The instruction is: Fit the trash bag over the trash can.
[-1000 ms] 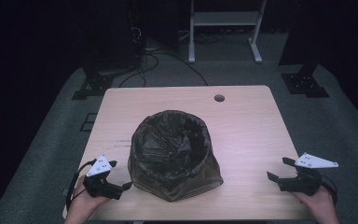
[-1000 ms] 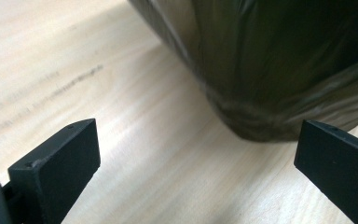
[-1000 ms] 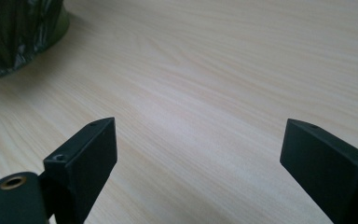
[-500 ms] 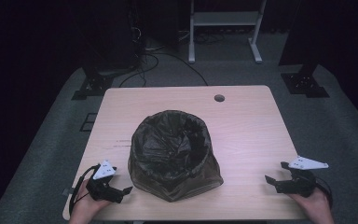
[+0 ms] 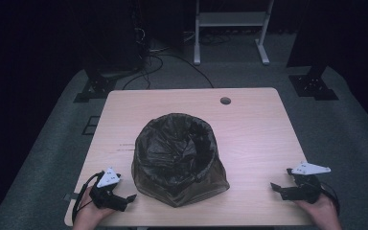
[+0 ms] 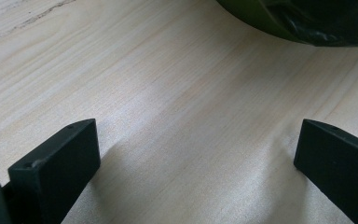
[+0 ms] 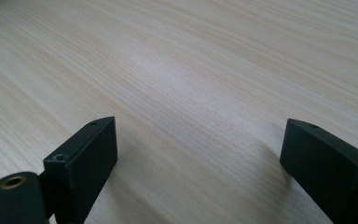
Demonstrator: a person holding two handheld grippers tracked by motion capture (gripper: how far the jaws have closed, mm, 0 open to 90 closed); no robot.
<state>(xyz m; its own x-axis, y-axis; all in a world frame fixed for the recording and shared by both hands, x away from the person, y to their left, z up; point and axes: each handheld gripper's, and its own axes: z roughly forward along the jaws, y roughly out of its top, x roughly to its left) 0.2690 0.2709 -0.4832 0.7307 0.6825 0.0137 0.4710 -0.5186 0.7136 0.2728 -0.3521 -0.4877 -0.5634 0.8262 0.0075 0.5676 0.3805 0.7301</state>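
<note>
The bag, probably lining a bin, is thin, soft and slippery; its rim is best pinched. Both the left gripper and right gripper are held spread on the table.

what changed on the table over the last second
The left gripper slid back toward the near edge of the table and a little left, away from the bin. The right gripper also drew back toward the near edge. Nothing was taken hold of or let go; both jaws stayed wide open. The bin, lined with a black bag, stayed put.
</note>
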